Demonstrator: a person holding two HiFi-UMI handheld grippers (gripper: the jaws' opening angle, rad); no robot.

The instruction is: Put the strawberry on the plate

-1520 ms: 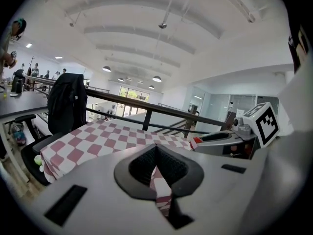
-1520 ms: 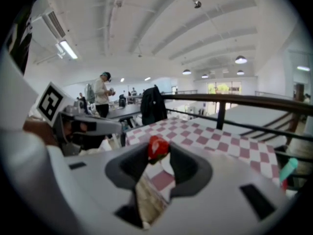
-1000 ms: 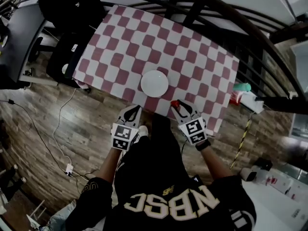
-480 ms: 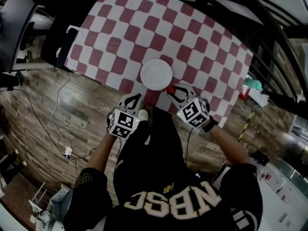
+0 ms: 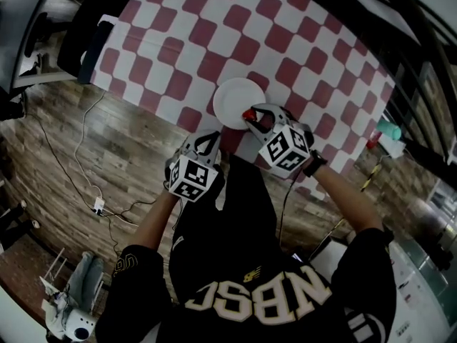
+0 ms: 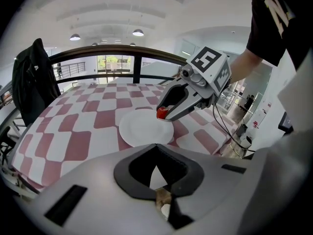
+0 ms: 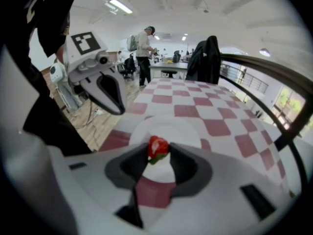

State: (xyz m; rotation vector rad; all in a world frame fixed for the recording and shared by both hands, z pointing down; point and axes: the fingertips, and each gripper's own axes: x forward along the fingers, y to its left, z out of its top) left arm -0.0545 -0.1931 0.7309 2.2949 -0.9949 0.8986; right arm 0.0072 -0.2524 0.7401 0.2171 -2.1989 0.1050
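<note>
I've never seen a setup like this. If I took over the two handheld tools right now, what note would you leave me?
Right tool: shut on the small red strawberry, holding it over the near edge of the round white plate. I can't tell whether it touches the plate.
Left tool: shut and empty, at the near edge of the red-and-white checked table.
Done: strawberry gripped and over the plate.
Left: lower it, open the right tool, pull back.

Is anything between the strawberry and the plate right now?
Nothing visible. The right hand-held gripper holds the strawberry over the near edge of the plate. The plate is bare, and the left hand-held gripper sits off to the side.
</note>
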